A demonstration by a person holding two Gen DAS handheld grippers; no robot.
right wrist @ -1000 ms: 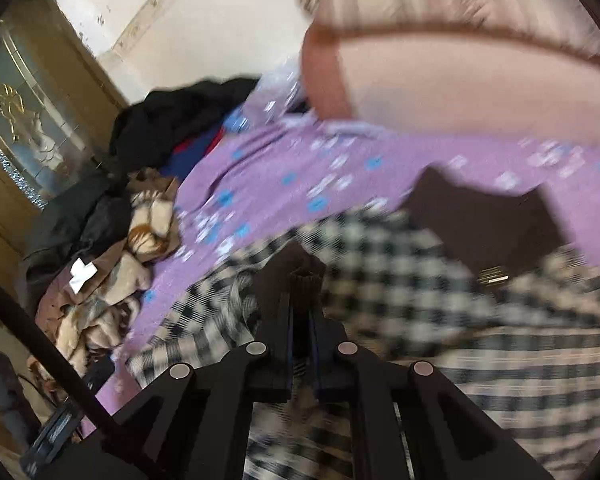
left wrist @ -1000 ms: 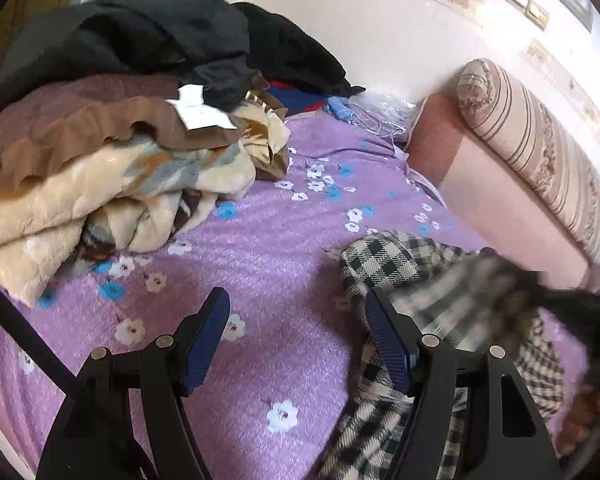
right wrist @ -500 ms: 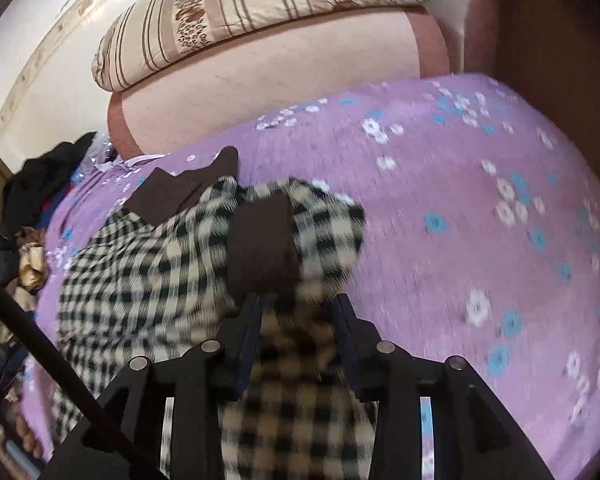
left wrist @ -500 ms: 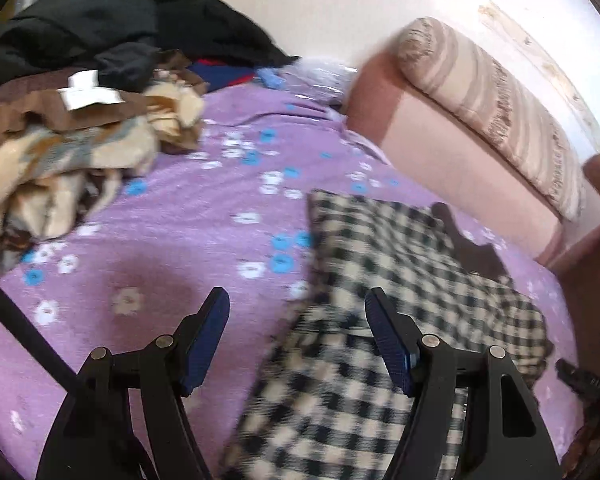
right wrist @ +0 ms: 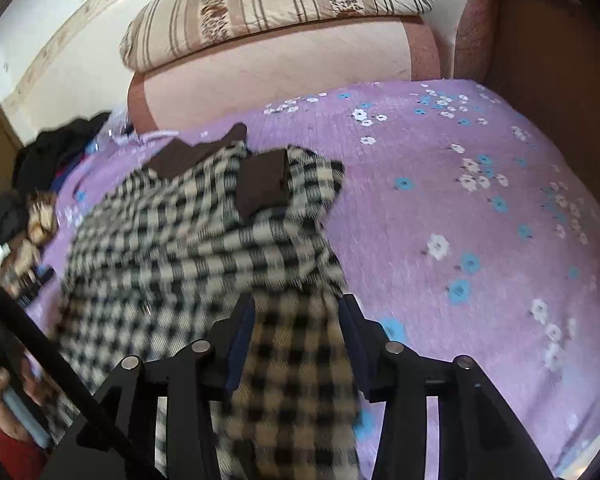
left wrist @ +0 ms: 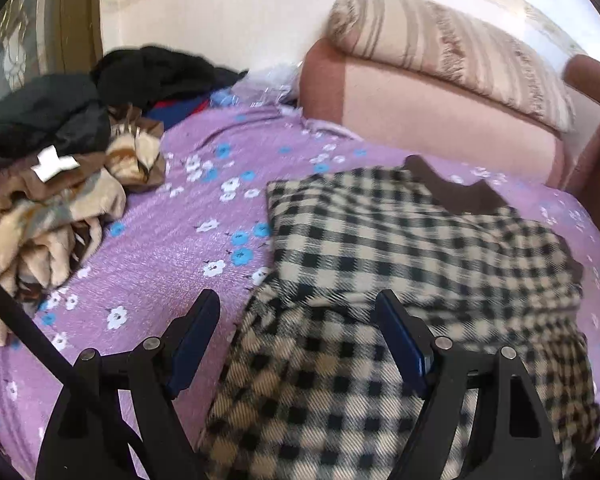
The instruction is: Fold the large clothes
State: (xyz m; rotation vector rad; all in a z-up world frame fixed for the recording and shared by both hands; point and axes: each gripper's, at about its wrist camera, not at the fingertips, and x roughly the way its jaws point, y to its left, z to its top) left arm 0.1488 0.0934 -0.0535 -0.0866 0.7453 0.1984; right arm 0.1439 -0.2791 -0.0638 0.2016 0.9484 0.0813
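Soft daylight fills both fisheye views, brightest on the pale wall (left wrist: 236, 20) at the top, with only faint shadows. The checked garment (right wrist: 188, 248) is smeared by motion blur. Edges curve into black corners.

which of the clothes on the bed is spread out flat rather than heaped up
The black-and-cream checked garment with the brown collar. It lies spread over the purple flowered bedspread, while the black clothes and tan fleece items sit bunched in a heap.
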